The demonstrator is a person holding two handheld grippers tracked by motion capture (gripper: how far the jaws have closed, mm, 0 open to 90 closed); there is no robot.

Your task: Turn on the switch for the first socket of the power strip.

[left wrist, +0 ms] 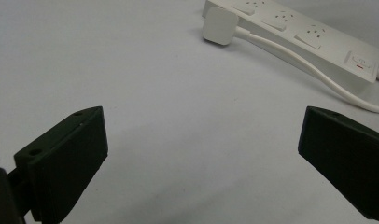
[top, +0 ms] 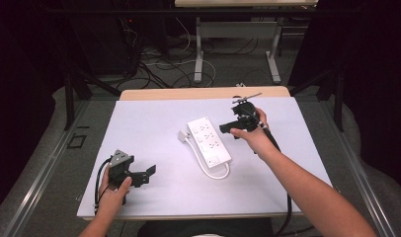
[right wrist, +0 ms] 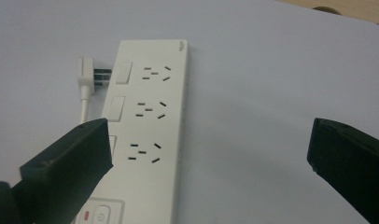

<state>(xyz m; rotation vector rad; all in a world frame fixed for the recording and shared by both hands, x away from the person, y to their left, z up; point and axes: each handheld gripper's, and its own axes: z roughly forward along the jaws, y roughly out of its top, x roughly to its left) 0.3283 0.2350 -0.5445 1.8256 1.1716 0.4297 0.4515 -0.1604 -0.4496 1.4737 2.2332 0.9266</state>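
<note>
White power strip (top: 209, 140) sits mid-table on the white sheet (top: 139, 123), its plug (top: 182, 135) lying just beside it w/ prongs facing the strip's side, cord looped round the near end. Right gripper (top: 227, 128) hovers right next to the strip, jaws spread wide, holding nothing. Left gripper (top: 148, 174) is well apart near the front edge, also wide open & empty.

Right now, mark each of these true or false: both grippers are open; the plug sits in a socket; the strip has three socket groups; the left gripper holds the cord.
1. Both the left gripper and the right gripper are open. True.
2. The plug sits in a socket. False: it lies on the table beside the power strip.
3. The strip has three socket groups. True.
4. The left gripper holds the cord. False: its jaws are empty.
</note>
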